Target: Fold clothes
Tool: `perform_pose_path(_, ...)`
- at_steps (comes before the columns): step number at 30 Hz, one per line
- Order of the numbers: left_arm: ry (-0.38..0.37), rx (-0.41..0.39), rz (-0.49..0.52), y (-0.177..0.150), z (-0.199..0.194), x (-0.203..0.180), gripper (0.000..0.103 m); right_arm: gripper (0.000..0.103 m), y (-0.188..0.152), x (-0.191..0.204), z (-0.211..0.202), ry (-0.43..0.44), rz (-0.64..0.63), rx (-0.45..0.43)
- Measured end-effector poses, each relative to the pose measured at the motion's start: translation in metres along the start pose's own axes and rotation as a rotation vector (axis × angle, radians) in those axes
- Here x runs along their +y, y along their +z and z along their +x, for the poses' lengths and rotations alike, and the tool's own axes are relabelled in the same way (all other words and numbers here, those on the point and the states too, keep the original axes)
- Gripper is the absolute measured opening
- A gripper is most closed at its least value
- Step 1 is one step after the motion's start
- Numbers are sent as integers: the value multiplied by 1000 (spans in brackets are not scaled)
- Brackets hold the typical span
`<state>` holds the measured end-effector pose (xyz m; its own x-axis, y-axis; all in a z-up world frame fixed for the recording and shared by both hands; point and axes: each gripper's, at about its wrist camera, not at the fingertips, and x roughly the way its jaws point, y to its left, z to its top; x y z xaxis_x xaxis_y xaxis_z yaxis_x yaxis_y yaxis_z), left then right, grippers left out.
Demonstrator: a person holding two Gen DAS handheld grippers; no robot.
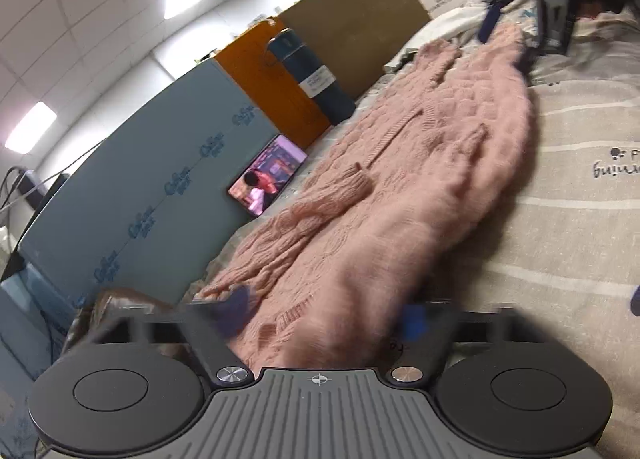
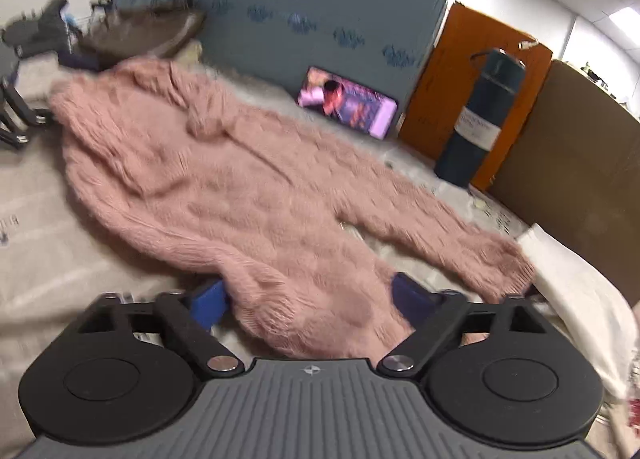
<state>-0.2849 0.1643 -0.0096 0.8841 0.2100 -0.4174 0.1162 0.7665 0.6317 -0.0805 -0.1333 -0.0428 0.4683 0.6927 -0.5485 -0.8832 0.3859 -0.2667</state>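
Pink sweater (image 2: 248, 195) between both spread claws (image 2: 312, 303), low.

Both wrist cameras sit low over the bed, facing each other from opposite ends of the pink sweater (image 1: 400, 179). Both views share the phone (image 2: 347, 102).

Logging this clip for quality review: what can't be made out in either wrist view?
- Left tool grip: left view, motion blur and the sweater hide whether the pads pinch.
- Right tool grip: right view, the sweater fills the gap between the blue pads; contact unclear.
- Bottle label: too small to read.
- Phone screen: blurred.
- White cloth: cut off by the edge.
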Motion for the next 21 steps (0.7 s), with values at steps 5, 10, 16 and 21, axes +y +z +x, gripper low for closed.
perform_pose_path(5,20,-51,-72,7,6,16,19,17,6,-14,8,38,56,-109)
perform_pose_path(10,45,-58,-37,18,25,37,18,10,32,-36,23,44,84,-209)
perform_pose_path(16,22,27,-27,20,57,65,18,10,59,-52,66,64,45,-174)
perform_pose_path(21,20,32,-77,15,80,79,37,10,63,-61,97,64,65,-126)
